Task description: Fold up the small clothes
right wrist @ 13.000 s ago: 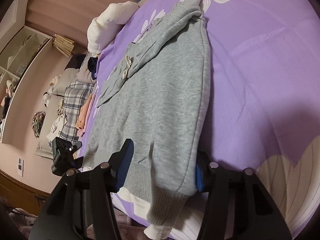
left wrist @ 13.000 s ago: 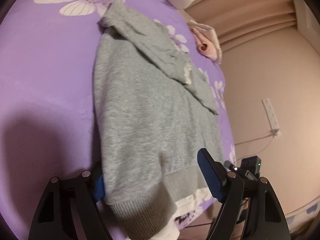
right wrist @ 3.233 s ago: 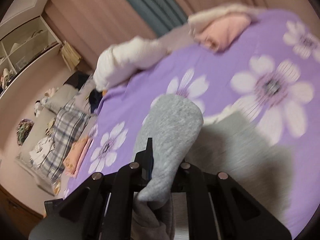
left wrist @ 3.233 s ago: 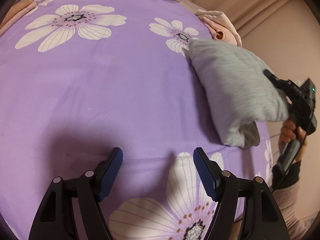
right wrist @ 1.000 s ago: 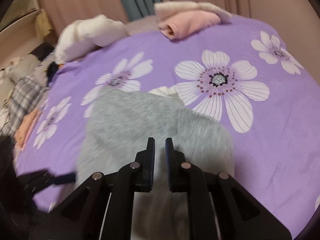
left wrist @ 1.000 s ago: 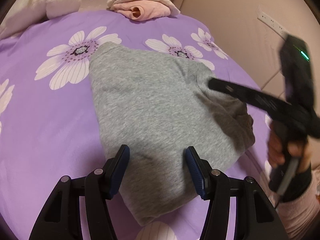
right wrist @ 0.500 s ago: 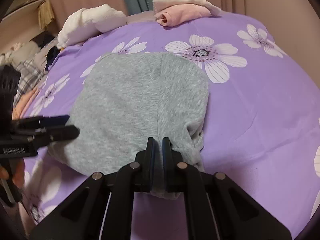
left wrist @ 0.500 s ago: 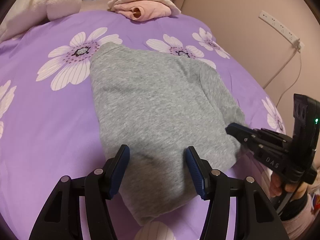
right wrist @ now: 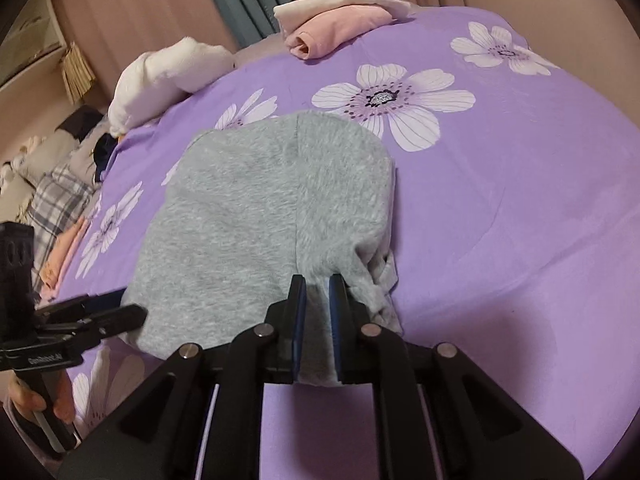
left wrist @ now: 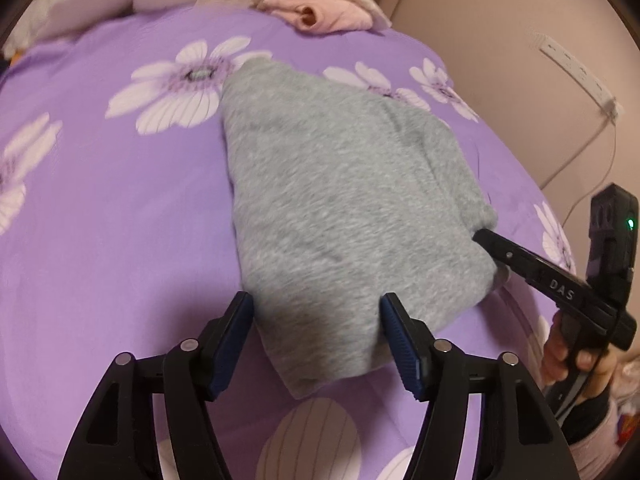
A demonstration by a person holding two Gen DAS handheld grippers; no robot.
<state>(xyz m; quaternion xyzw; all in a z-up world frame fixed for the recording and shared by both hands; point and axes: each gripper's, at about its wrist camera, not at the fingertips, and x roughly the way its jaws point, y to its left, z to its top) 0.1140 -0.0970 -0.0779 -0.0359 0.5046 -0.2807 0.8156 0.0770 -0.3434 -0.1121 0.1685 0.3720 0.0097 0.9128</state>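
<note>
A folded grey sweater lies on the purple flowered bedspread; it also shows in the right wrist view. My left gripper is open, its blue pads either side of the sweater's near corner. My right gripper is nearly shut, with a grey edge of the sweater between its pads. In the left wrist view the right gripper touches the sweater's right edge. In the right wrist view the left gripper sits at the sweater's left edge.
A folded pink and white garment lies at the far edge of the bed, also seen in the left wrist view. A white pillow and a pile of clothes lie at the left. A power strip hangs on the wall.
Since 13 s ago the spread-out sweater has been folded into a compact bundle. In the last second the right gripper moved onto the sweater's right edge and its jaws opened slightly.
</note>
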